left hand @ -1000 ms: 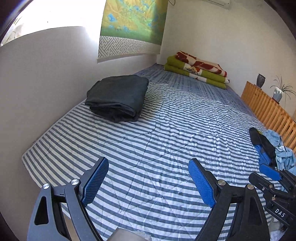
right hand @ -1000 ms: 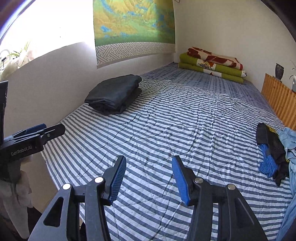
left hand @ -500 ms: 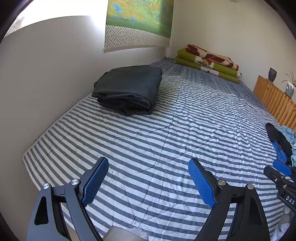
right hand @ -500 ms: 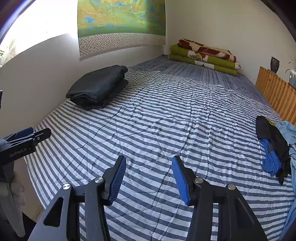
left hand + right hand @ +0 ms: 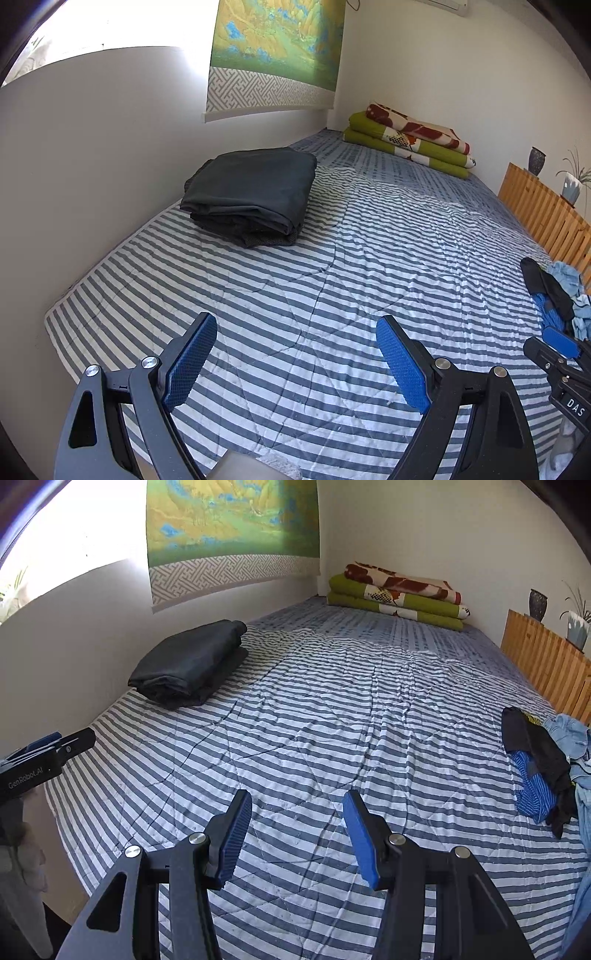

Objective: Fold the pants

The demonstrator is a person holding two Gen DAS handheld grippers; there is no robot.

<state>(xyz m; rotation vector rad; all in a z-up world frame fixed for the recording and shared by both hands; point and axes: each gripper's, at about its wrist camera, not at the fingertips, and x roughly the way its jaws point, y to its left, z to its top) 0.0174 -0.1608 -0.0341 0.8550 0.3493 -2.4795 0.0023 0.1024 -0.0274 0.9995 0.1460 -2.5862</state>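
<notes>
A stack of folded dark grey pants [image 5: 255, 192] [image 5: 192, 662] rests on the striped bed by the left wall. At the bed's right edge lies a heap of unfolded clothes [image 5: 543, 760] [image 5: 557, 295], black, blue striped and light denim. My left gripper [image 5: 295, 336] hovers over bare bedding at the near end, open wide with nothing between its blue pads. My right gripper [image 5: 297, 812] is beside it, open about half as wide, also empty. Each gripper's tip shows at the edge of the other's view.
The striped quilt [image 5: 369, 258] covers the whole bed. Folded green and red blankets [image 5: 399, 594] lie at the far end. A wooden slatted rail [image 5: 546, 664] with a vase and a plant runs along the right. A scroll painting [image 5: 273, 55] hangs on the left wall.
Both views have shifted and dipped slightly; the folded pants now sit nearer the middle of the left view. Neither gripper has changed its opening.
</notes>
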